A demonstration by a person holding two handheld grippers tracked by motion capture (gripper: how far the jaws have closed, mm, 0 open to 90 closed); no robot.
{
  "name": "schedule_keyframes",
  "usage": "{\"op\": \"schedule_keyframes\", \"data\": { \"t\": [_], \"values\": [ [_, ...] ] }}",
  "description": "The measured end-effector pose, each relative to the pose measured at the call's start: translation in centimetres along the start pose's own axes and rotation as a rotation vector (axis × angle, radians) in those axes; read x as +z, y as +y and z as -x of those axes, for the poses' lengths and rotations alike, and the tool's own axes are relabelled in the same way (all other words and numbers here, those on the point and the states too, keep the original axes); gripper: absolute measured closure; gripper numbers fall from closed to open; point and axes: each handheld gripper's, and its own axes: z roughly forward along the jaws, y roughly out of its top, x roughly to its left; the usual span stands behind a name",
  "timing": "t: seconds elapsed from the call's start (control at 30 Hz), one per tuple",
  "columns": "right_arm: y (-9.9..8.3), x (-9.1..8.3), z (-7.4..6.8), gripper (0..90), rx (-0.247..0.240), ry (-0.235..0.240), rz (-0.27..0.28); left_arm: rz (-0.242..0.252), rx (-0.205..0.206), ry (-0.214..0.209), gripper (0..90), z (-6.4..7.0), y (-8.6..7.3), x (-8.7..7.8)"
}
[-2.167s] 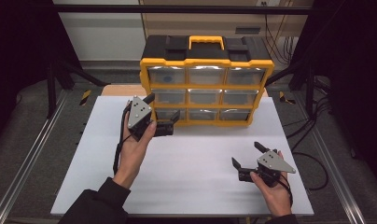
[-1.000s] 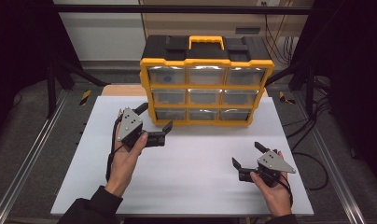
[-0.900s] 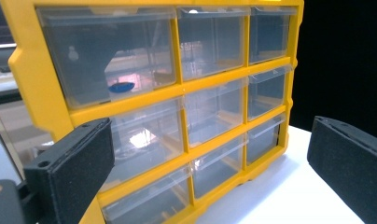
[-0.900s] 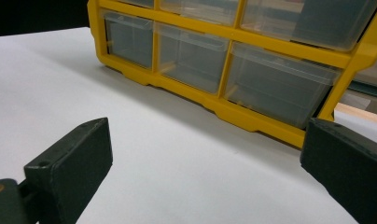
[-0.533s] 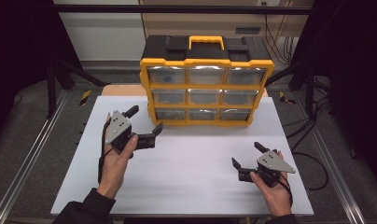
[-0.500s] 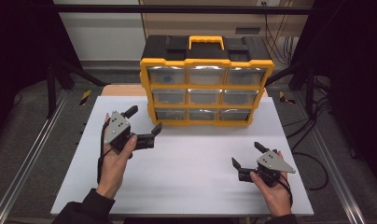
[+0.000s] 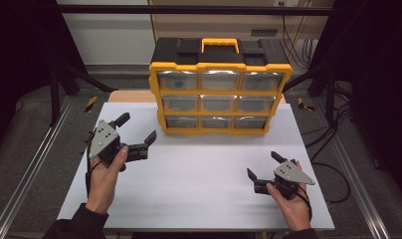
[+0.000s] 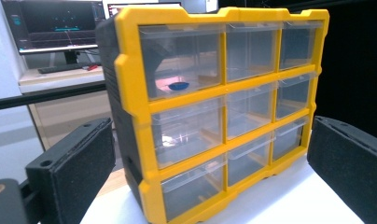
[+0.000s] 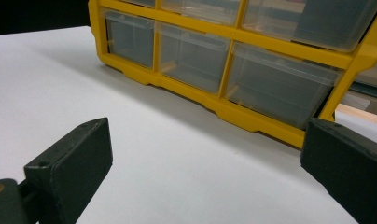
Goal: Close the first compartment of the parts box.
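A yellow-framed drawer organizer (image 7: 219, 87) with a black top and yellow handle is seen upright at the upper centre of the high view. Nine clear drawers are shut; a small blue object (image 8: 178, 86) is held in the top-left drawer.

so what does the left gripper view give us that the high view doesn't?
Left gripper view alone: a monitor on a desk behind the organiser, and a close look at the small blue item in the top-left drawer. High view alone: both hands, the right hand-held gripper, the organiser's yellow handle, and the whole white table. Shared: the yellow drawer organiser with all nine clear drawers shut, and the left hand-held gripper, open.
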Motion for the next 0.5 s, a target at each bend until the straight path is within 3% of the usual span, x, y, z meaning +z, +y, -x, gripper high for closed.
{"op": "schedule_keyframes", "data": {
  "t": [0.5],
  "values": [
    [0.0,0.0,0.0,2.6,0.003,0.001,0.003,0.002,-0.016,0.034,0.0,-1.2,-0.7,-2.6]
  ]
}}
